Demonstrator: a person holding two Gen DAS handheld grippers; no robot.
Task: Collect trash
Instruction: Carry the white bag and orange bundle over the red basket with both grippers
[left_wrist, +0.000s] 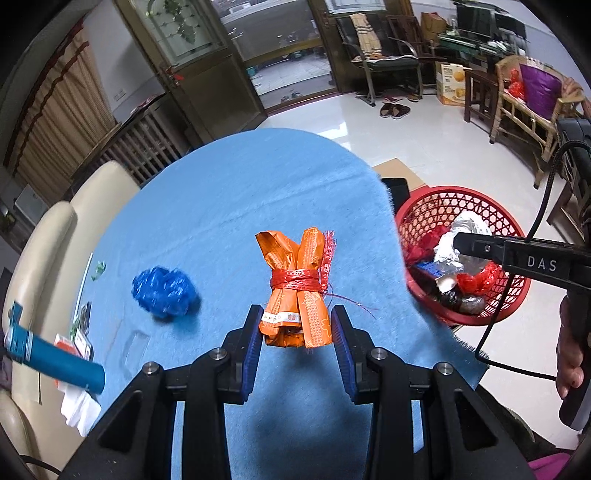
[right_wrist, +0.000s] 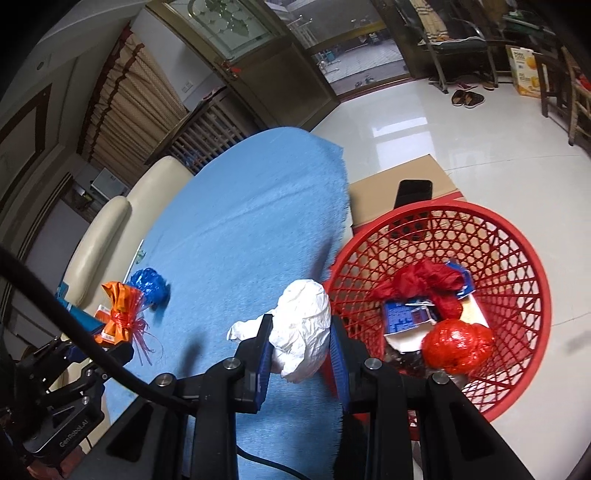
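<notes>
My left gripper (left_wrist: 295, 325) is shut on an orange wrapper bundle (left_wrist: 295, 288) tied with red string, held above the blue cloth (left_wrist: 240, 192). That bundle (right_wrist: 120, 314) also shows at the left of the right wrist view. My right gripper (right_wrist: 301, 339) is shut on a crumpled white paper wad (right_wrist: 304, 328), held at the cloth's right edge beside the red basket (right_wrist: 517, 258). In the left wrist view the right gripper's fingers (left_wrist: 476, 245) reach over the basket (left_wrist: 424, 210) with the white wad (left_wrist: 461, 240). A crumpled blue bag (left_wrist: 164, 290) lies on the cloth.
The basket holds red bags, a blue box and dark scraps. A cardboard box (right_wrist: 406, 181) with a black phone (right_wrist: 415, 190) stands behind it. A cream sofa (left_wrist: 55, 240) borders the cloth on the left, with a blue tube (left_wrist: 55, 362) and small papers there.
</notes>
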